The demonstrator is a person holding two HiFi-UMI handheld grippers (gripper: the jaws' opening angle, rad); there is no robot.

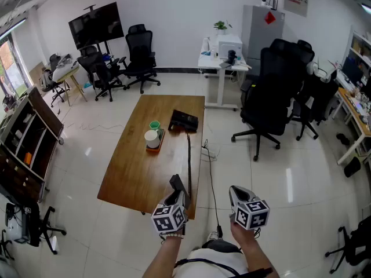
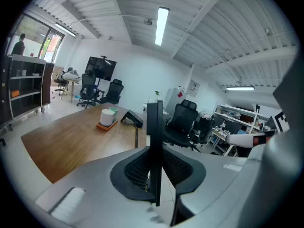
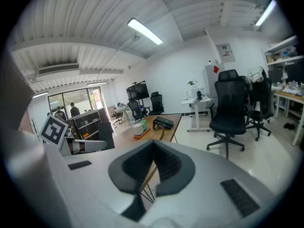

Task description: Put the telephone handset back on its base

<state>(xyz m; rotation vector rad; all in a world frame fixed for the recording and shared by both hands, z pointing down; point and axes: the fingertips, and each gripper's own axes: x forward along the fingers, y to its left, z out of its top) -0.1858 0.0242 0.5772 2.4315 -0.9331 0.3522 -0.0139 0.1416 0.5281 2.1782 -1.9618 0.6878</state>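
The black telephone handset (image 1: 175, 182) is clamped between the closed jaws of the left gripper (image 1: 178, 198). It stands roughly upright, above the near right corner of the long wooden table (image 1: 133, 167). The black telephone base (image 1: 184, 120) sits well apart at the table's far right end, almost straight ahead of those jaws, and the dark cord (image 1: 189, 161) runs along the right edge between them. The right gripper (image 1: 240, 197) hangs near, jaws together and empty, off the table's right side.
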